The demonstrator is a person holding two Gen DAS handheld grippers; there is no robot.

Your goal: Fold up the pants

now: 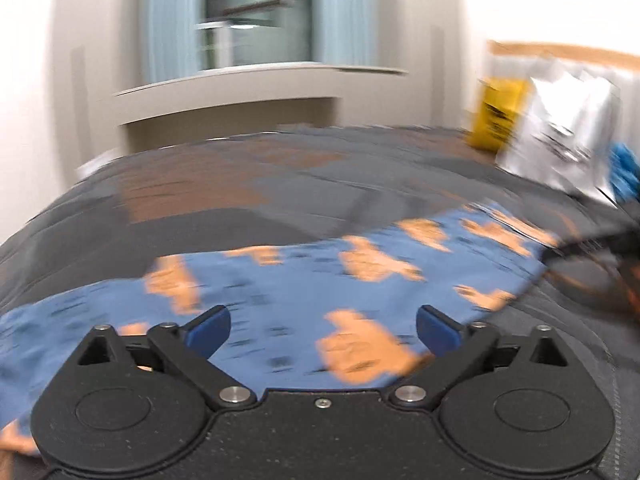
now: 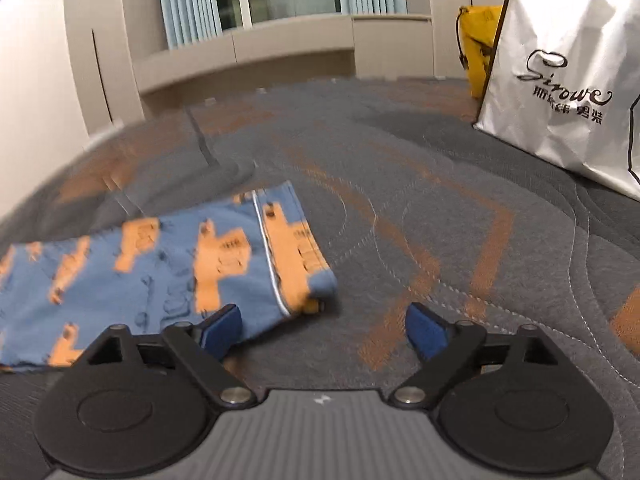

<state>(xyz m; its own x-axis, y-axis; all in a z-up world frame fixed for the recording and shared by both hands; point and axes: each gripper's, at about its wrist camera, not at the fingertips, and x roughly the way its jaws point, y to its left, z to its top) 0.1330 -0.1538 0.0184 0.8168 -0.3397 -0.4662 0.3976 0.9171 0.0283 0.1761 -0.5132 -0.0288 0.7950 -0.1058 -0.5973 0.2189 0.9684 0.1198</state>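
Note:
Blue pants [image 1: 280, 288] with an orange print lie flat on a grey and orange mattress [image 1: 200, 200]; the left wrist view is blurred. My left gripper [image 1: 323, 332] hovers over the cloth with its jaws wide open and nothing pinched between the blue pads. In the right wrist view the pants [image 2: 160, 264] lie to the left, one folded end with a white piping line nearest. My right gripper [image 2: 324, 332] is open too. Its left pad [image 2: 222, 332] is at the cloth's edge, and bare mattress [image 2: 400, 184] shows between the fingers.
A white paper bag [image 2: 560, 92] with black lettering stands on the mattress at the right, a yellow bag [image 2: 476, 48] behind it. Both also show in the left wrist view: white bag [image 1: 560, 132], yellow bag [image 1: 496, 112]. A window ledge and curtains lie beyond the bed.

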